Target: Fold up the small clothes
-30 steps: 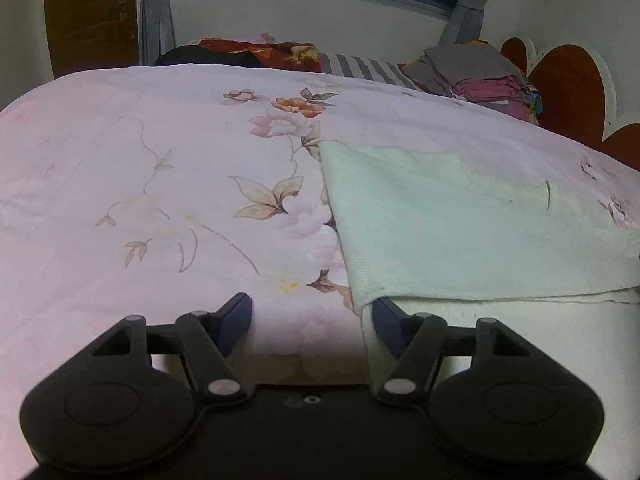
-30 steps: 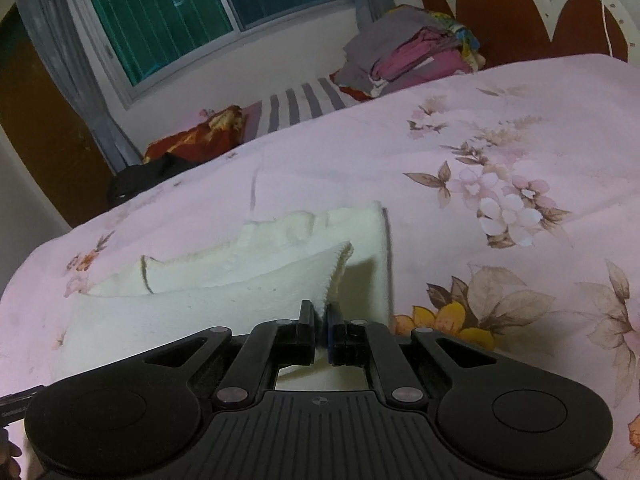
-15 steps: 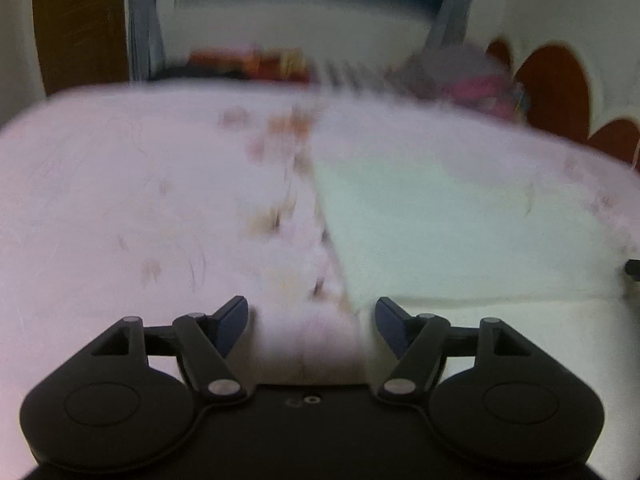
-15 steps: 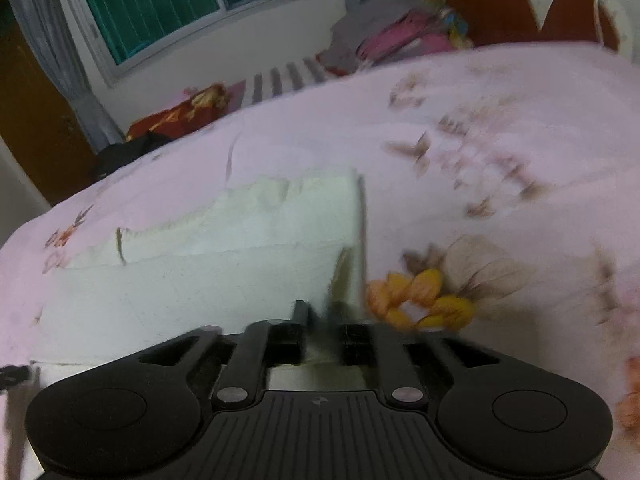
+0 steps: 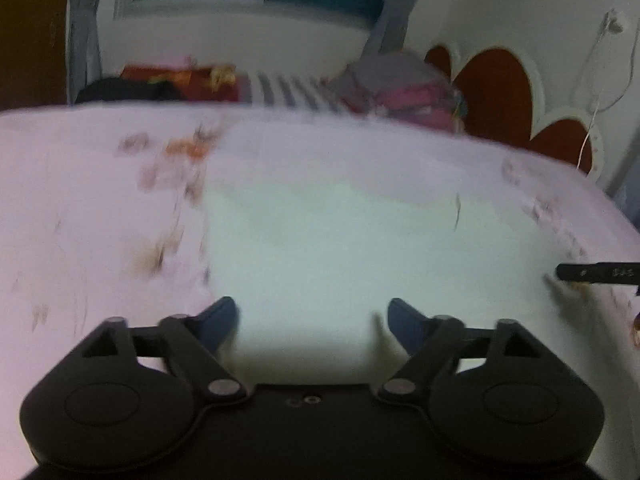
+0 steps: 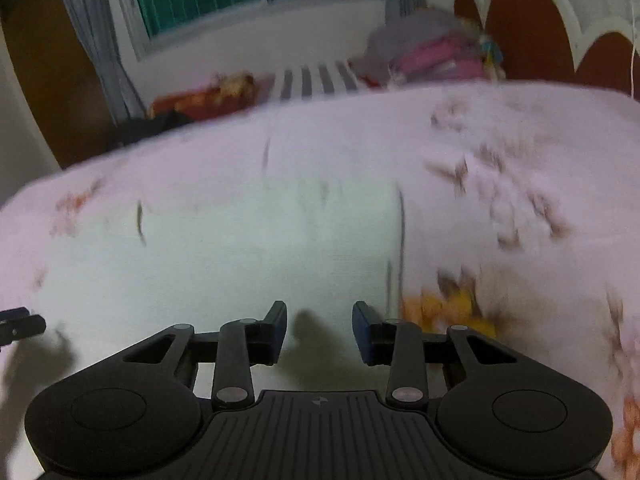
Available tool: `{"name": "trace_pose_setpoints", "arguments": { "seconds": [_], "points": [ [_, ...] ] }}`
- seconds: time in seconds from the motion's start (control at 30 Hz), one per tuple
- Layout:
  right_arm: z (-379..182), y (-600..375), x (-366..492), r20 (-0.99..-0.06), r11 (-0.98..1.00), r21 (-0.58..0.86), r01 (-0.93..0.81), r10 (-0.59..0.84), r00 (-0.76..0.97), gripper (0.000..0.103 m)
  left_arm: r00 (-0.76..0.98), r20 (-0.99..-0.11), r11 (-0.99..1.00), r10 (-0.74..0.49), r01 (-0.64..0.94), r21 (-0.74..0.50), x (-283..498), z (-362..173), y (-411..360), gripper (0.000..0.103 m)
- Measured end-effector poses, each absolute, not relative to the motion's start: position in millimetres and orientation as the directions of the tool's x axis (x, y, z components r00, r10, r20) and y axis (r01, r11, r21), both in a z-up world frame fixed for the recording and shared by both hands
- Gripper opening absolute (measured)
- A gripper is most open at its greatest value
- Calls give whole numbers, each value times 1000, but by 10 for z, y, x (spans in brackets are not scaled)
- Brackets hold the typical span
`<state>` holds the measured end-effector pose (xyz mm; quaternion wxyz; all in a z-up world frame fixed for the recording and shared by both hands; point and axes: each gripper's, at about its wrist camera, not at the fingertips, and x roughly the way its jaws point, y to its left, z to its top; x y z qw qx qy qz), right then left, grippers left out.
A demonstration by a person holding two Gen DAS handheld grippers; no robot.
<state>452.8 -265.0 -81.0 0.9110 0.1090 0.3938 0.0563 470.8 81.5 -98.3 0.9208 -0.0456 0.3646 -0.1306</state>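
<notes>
Garment — a pale cream, knitted small cloth (image 5: 340,240), lies flat and already doubled over on the pink floral bedsheet (image 5: 80,220); further folds probably remain. Left gripper (image 5: 312,320), over the cloth's near edge, is opening wide with nothing between its jaws. Right gripper (image 6: 319,330) — a second ago pinched on the cloth's corner — has let go; its jaws are part-open, closing, empty.
</notes>
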Motion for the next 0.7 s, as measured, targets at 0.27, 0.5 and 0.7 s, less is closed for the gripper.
{"name": "trace_pose_setpoints", "arguments": {
  "seconds": [0.27,0.5,0.7],
  "points": [
    [-984,-2548,5173,-720,982,187,-2,138,680,36,655,-729,977,-198,194,-91,5521,-1178,749,80],
    [-965,-2686,5177,-725,984,173,46,96,682,36,671,-724,980,-159,196,-34,5416,-1149,728,80],
    [-769,-2056,5013,-661,979,186,-87,190,726,58,720,-671,976,-176,216,-24,5274,-914,386,82]
  ]
}}
